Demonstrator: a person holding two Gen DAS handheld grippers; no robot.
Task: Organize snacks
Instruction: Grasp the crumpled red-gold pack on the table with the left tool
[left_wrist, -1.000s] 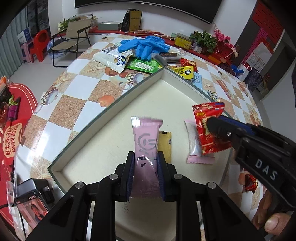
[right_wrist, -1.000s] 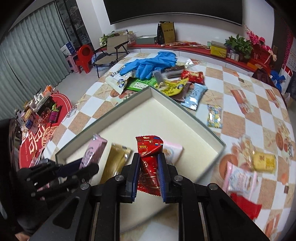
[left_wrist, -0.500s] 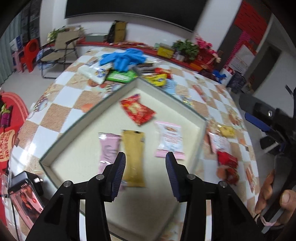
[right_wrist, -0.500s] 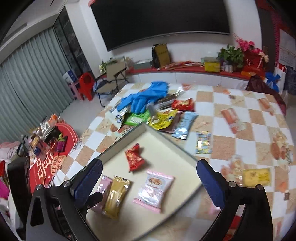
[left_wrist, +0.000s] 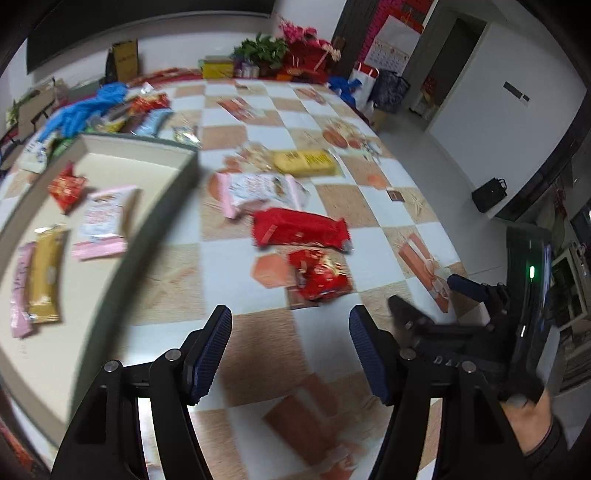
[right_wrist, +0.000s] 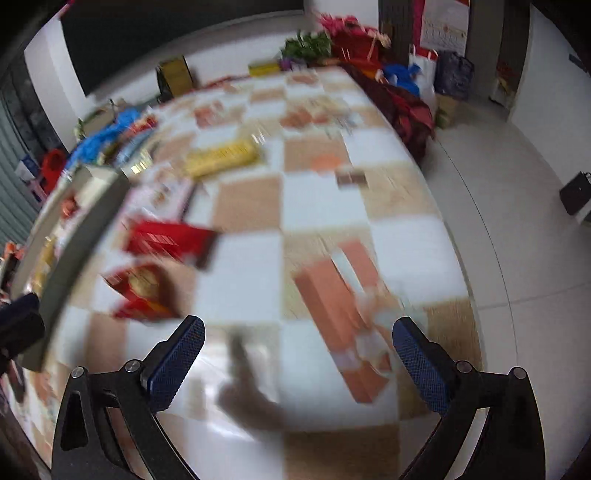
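My left gripper (left_wrist: 290, 325) is open and empty above the checked table. Just ahead of it lies a small red snack packet (left_wrist: 321, 275), then a long red packet (left_wrist: 299, 230), a pink-and-white packet (left_wrist: 262, 190) and a yellow packet (left_wrist: 304, 160). The shallow tray (left_wrist: 162, 195) at the left holds a red packet (left_wrist: 66, 186), a pink-white packet (left_wrist: 103, 218), a gold bar (left_wrist: 46, 269) and a pink bar (left_wrist: 18, 288). My right gripper (right_wrist: 297, 341) is open and empty; its view is blurred, with the red packets (right_wrist: 168, 236) at its left.
A heap of snacks and blue gloves (left_wrist: 85, 107) lies beyond the tray. The right gripper's body (left_wrist: 472, 321) is at the table's right edge. Plants and boxes (left_wrist: 266, 51) line the far shelf. Bare floor (right_wrist: 517, 184) lies to the right of the table.
Both grippers let go of their packets into the tray, opened wide, and swung right toward the loose snacks beside the tray. The pink bar and red packet now lie in the tray.
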